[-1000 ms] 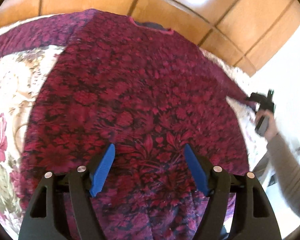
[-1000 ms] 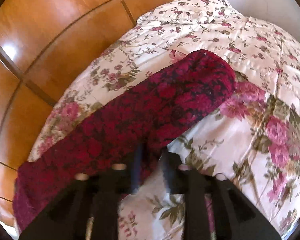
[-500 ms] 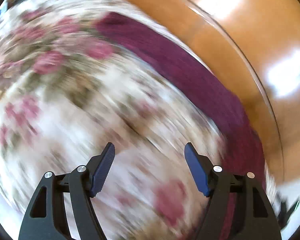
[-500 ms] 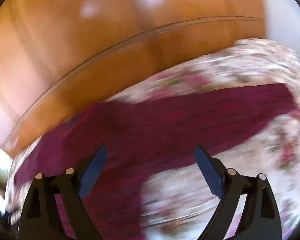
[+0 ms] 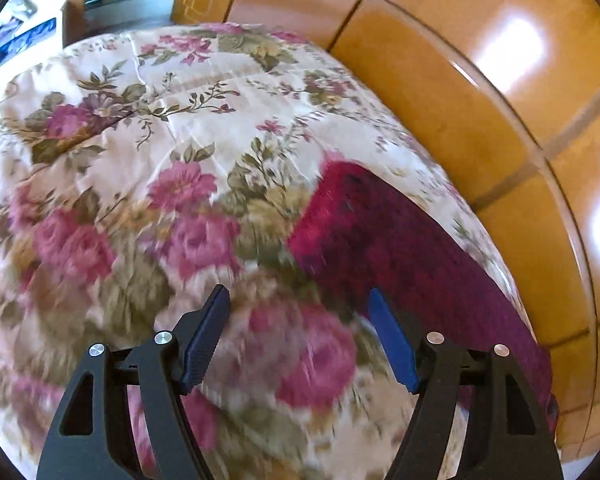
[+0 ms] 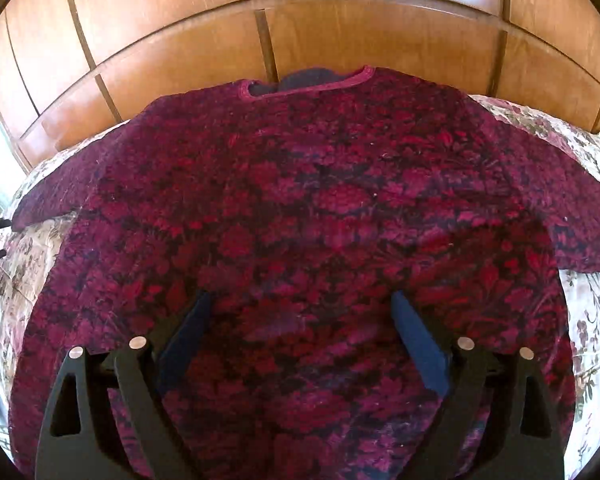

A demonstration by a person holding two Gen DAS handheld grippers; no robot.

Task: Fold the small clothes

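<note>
A dark red floral-patterned sweater (image 6: 320,208) lies flat on a floral bedspread (image 6: 588,312), neckline (image 6: 312,84) toward the wooden headboard, both sleeves spread out. My right gripper (image 6: 300,300) is open and empty, hovering over the sweater's lower body. In the left wrist view one sleeve (image 5: 400,248) stretches along the bed's far edge, its cuff end (image 5: 340,172) toward the middle of the view. My left gripper (image 5: 298,300) is open and empty above the bedspread (image 5: 160,160), its right finger beside the sleeve.
A glossy wooden panelled headboard or wall (image 6: 300,20) runs along the far side of the bed; it also shows in the left wrist view (image 5: 480,60). A dark piece of furniture (image 5: 112,4) stands beyond the bed's far corner.
The right gripper let go of the sleeve, opened and swung over to face the sweater's body. The left gripper swung away from the body to the other sleeve.
</note>
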